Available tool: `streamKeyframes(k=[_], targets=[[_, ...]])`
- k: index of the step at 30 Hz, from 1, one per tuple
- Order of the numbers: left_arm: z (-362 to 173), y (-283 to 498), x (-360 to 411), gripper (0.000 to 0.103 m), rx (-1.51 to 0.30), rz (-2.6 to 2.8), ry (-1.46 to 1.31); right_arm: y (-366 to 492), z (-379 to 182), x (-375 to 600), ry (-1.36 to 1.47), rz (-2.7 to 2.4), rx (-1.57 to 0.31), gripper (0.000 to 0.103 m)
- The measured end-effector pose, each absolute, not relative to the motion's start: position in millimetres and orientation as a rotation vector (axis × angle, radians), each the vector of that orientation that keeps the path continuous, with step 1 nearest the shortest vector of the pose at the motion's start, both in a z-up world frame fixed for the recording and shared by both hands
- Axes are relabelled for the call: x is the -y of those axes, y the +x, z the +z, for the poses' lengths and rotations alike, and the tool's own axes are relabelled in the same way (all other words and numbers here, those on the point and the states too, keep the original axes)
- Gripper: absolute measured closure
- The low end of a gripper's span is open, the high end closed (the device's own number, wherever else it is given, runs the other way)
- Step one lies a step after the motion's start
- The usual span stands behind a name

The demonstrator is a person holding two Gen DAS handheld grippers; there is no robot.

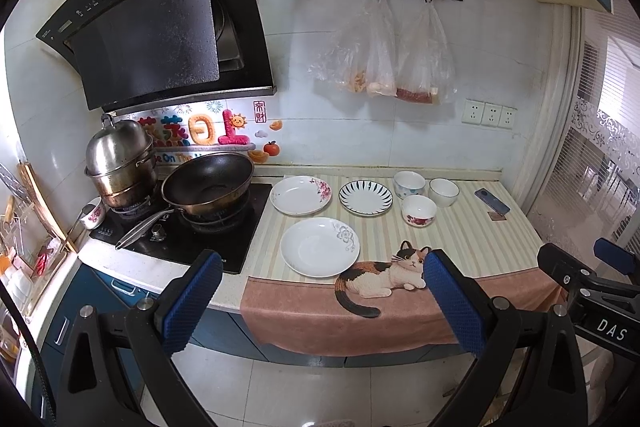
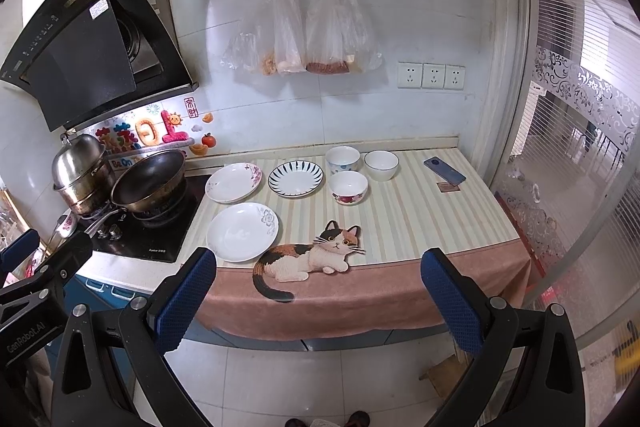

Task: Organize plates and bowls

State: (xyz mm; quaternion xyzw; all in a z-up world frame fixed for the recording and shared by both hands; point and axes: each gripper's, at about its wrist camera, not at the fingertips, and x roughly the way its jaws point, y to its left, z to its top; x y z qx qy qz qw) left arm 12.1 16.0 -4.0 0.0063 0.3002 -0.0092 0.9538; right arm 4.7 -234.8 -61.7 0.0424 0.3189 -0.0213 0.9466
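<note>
Left wrist view first: three plates and three bowls sit spread out on the striped cloth point(image 1: 460, 239), none stacked. Nearest the counter edge is the white plate with a grey flower point(image 1: 319, 246), lying between and beyond the two blue finger pads point(image 1: 192, 303), well apart from both. Behind it, the pink-blossom plate point(image 1: 301, 194) sits just beside the blue-striped plate point(image 1: 365, 197). To their right cluster the blue-dotted bowl point(image 1: 409, 185), the plain white bowl point(image 1: 444, 191) and, in front, the red-flower bowl point(image 1: 419, 210).

Left gripper point(image 1: 322, 279) is spread wide, holding nothing, hanging off the counter's front edge over the floor. Right gripper point(image 2: 318, 281) is the same story: pads far apart, empty, back from the cloth's brown hem, with the grey-flower plate ahead and to its left side.

A calico cat picture point(image 1: 386, 273) decorates the cloth, touching the near plate's rim. A dark phone point(image 1: 492, 201) lies far right. On the hob point(image 1: 192, 231) stand a dark wok point(image 1: 208, 181) and a steel steamer pot point(image 1: 119, 163).

Writing now: the range hood point(image 1: 160, 27) reads "Royalstar"; the neighbouring gripper body shows "DAS" in the left view and "GenRobot.AI" in the right. Wall stickers show partial letters "e On Th".
</note>
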Motion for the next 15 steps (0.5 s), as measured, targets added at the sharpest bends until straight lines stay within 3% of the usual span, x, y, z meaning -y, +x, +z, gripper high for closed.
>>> streamKeyframes(k=[15], targets=[[-2.5, 20.1, -18.8, 0.000, -0.609, -0.018, 0.010, 7.6, -61.3, 233.2, 0.086, -0.043, -0.651, 0.000]])
